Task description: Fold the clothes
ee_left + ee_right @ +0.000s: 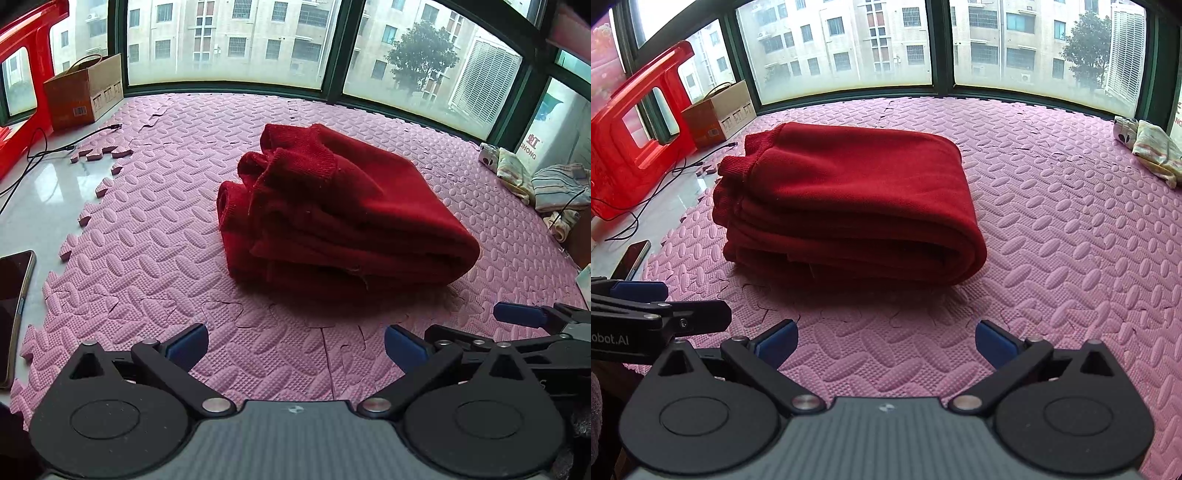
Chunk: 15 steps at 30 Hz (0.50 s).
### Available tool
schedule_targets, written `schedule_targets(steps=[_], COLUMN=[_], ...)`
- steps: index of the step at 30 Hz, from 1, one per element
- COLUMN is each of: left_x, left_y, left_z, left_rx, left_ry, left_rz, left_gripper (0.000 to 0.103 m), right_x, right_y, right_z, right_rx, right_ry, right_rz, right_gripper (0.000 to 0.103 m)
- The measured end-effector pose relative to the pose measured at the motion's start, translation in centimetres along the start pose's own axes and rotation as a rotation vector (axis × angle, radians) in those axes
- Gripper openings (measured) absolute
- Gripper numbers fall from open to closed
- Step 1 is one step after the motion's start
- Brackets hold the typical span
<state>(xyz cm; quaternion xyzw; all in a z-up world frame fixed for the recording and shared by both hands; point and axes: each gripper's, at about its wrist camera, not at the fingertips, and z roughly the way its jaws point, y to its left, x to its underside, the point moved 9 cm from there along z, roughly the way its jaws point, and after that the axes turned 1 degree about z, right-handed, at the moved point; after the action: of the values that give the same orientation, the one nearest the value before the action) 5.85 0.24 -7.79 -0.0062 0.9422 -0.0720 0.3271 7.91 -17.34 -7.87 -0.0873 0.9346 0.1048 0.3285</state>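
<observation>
The red garment (846, 199) lies as a compact, many-layered bundle near the middle of the pink foam mat (1052, 229). Its rounded fold faces right and its ribbed cuffs and hems are stacked at the left end. It already lies folded, as the task sentence asks; whether it is a finished fold or a bundle set down to be handled again, this one view cannot settle.

The left gripper (295, 341) and the right gripper (886, 341) both hover just short of the bundle's near edge, side by side. Each has its jaws spread wide and empty, nothing between the blue pads (402, 349), and neither touches the cloth.

The likely trouble lies at the left end, where the ribbed edges (258, 166) bulge and sit unevenly. A nudge or a grab of only the top layer there could let the stack slide apart and undo the fold. The thick knit also looks springy, so the top layer may lift if left unpressed.

Farther out, a phone (14, 314) rests on the bare marble at the mat's left edge, near a loose black cable (48, 151). A cardboard box (85, 92) and a red plastic stool (639, 136) stand by the window, and other crumpled clothes (554, 184) lie at the far right.
</observation>
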Motion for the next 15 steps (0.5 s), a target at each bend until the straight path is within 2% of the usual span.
schedule_targets(steps=[15], left_x=[1.3], left_y=[0.1], left_z=[0.4], left_rx=[-0.051], left_ry=[0.031], left_rz=[0.014], left_gripper=[0.103], right_x=[1.3], right_y=[-0.2], right_z=[0.6], right_rx=[0.024], right_ry=[0.035], right_rz=[0.003], right_gripper=[0.103])
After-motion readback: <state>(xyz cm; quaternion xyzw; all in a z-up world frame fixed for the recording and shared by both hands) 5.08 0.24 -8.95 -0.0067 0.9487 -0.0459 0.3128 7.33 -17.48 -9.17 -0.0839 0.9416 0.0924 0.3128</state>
